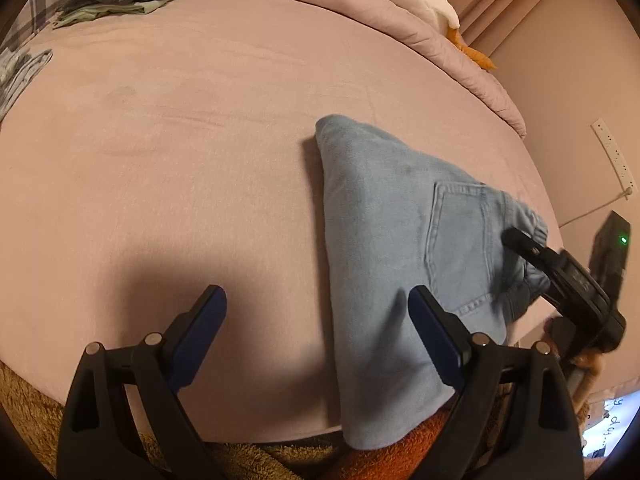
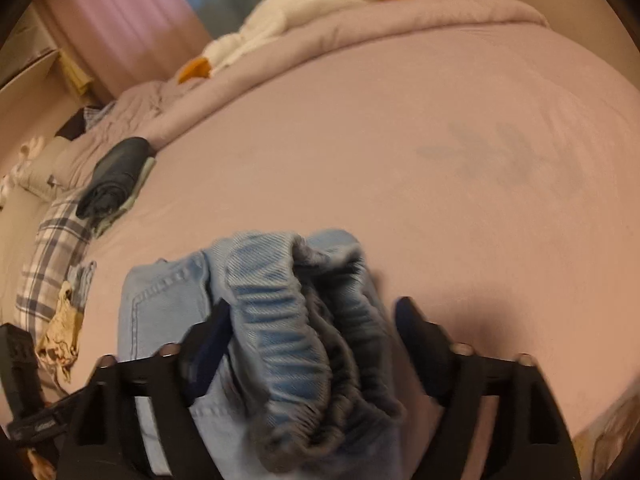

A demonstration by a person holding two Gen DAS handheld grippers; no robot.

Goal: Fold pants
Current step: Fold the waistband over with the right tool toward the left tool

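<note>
Mostly folded already, I judge: the pants (image 1: 400,240) lie doubled at the bed's (image 1: 200,160) near right edge, my left gripper (image 1: 316,332) gaping empty, my right gripper (image 2: 312,344) spread loosely around the waistband, seemingly released.

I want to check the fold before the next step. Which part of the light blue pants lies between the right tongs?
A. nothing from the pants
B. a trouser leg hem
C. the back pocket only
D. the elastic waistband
D: the gathered elastic waistband of the pants bunches between the fingers of the open right tongs.
</note>
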